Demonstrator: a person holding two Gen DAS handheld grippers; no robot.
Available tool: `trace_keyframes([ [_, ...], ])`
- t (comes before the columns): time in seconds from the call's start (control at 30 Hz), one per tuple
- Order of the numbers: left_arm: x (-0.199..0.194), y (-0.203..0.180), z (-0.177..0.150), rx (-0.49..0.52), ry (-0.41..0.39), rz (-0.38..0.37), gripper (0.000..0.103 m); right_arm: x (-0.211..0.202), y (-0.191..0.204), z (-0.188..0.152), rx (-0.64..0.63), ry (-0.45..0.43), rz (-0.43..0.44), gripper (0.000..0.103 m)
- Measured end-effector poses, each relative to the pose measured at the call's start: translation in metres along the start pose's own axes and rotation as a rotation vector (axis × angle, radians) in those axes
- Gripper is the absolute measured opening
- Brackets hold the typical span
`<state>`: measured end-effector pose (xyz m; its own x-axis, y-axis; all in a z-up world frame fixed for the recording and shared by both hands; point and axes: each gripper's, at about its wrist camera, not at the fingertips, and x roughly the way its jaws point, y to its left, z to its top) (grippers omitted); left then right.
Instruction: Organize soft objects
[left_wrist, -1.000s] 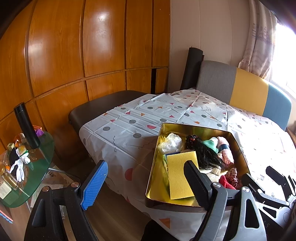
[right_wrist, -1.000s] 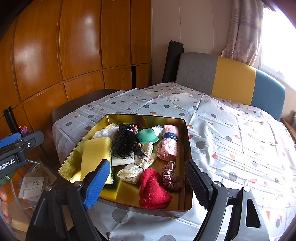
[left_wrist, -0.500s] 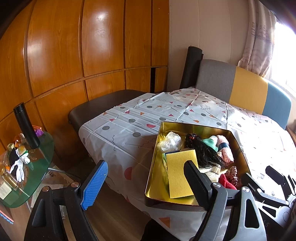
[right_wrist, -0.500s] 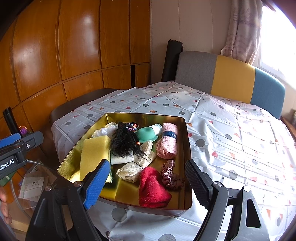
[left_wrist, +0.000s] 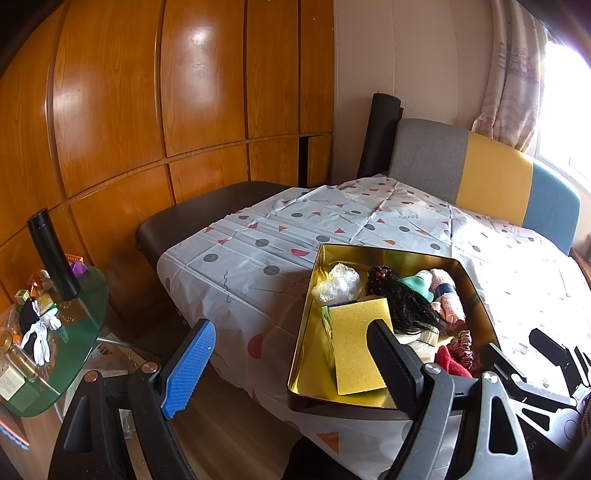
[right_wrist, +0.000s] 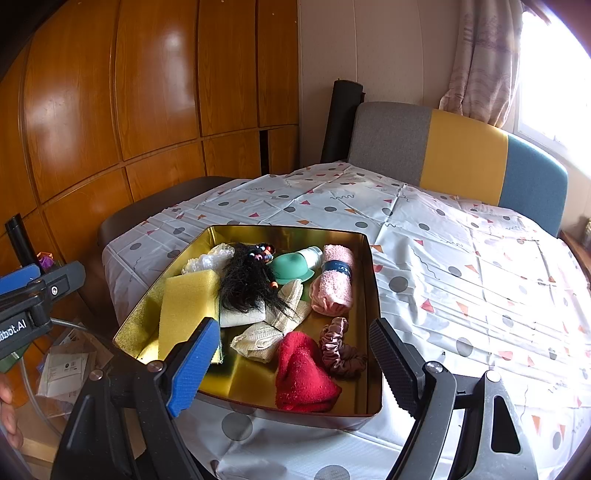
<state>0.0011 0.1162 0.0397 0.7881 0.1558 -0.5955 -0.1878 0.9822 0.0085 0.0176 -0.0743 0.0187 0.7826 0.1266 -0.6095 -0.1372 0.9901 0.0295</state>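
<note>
A gold tin tray (right_wrist: 373, 332) (left_wrist: 306, 332) sits near the front edge of a table with a dotted cloth. Inside lie a yellow sponge (right_wrist: 188, 306) (left_wrist: 354, 343), a black wig (right_wrist: 247, 284), a green cap (right_wrist: 290, 264), a rolled pink towel (right_wrist: 334, 282), cream knit cloths (right_wrist: 269, 328), a red cloth (right_wrist: 301, 373), a mauve scrunchie (right_wrist: 338, 350) and crumpled clear plastic (left_wrist: 338, 284). My right gripper (right_wrist: 291, 362) hovers open over the tray's near end, holding nothing. My left gripper (left_wrist: 288, 358) hangs open by the tray's left side, empty.
A patterned white cloth (right_wrist: 461, 258) covers the table. A grey, yellow and blue sofa back (right_wrist: 458, 155) stands behind it, with a dark bench (left_wrist: 207, 218) at the left. A green glass side table (left_wrist: 55, 332) carries bottles and small items. A hand (right_wrist: 9, 406) shows at the far left.
</note>
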Motion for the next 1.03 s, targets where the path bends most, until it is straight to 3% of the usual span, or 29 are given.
trace_keyframes([
  [0.37,0.001,-0.005,0.0,0.011,0.015,0.01,0.086,-0.001,0.0,0.0,0.003,-0.002,-0.002,0.084],
  [0.6,-0.004,-0.012,-0.002,0.038,-0.027,0.052,0.086,-0.002,-0.002,0.001,0.008,-0.001,-0.004,0.085],
  [0.7,0.0,-0.012,-0.002,0.034,-0.004,0.032,0.086,-0.001,-0.003,0.0,0.01,0.003,-0.003,0.085],
  [0.73,0.002,-0.012,-0.003,0.033,0.007,0.019,0.085,-0.001,-0.004,-0.001,0.01,0.003,-0.004,0.085],
  [0.87,0.005,-0.011,-0.005,0.029,0.0,0.004,0.067,0.001,-0.005,-0.002,0.012,0.007,-0.007,0.085],
  [1.03,0.006,-0.015,-0.004,0.038,-0.003,-0.021,0.065,0.004,-0.012,-0.003,0.028,0.014,-0.019,0.085],
])
